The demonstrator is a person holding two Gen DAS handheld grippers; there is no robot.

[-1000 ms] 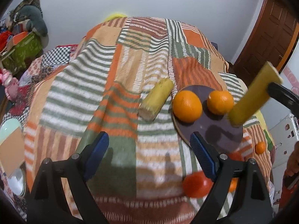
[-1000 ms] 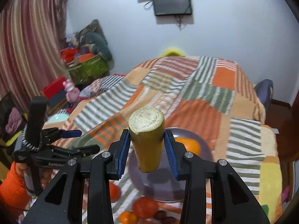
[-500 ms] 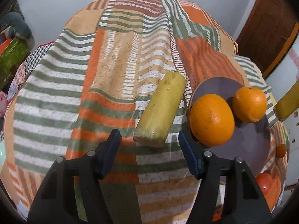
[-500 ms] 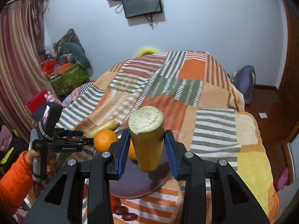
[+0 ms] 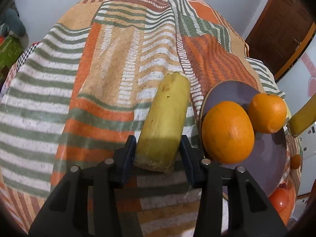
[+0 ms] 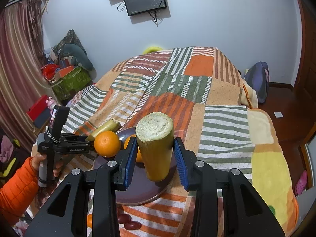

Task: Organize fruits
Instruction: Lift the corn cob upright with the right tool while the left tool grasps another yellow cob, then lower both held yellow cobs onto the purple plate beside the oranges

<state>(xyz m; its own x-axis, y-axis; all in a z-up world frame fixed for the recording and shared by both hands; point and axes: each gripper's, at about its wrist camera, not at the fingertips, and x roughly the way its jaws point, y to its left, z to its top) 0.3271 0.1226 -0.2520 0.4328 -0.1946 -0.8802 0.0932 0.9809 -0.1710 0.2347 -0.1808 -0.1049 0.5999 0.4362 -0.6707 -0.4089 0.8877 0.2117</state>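
The yellow cane piece (image 5: 164, 122) lies on the patchwork blanket (image 5: 102, 63), just beside the rim of the purple plate (image 5: 270, 154), its near cut end between the jaws of the left gripper (image 5: 159, 154) — they are closing on it, and the pads look to be at its sides, though I cannot tell how firmly they press. Two oranges (image 5: 228, 132) sit on the plate, the nearer one close to the cane's right flank. The right gripper (image 6: 155, 159) holds a second cane piece (image 6: 156, 146) upright over the plate, jaws narrow and clamped on its lower half. The likely trouble: the left grip is taken at the very end of a long, smooth cylinder, so on lifting the far end could droop and pivot out of the pads. The soft blanket also gives underneath — the plate may tilt if nudged, and the oranges could roll off.
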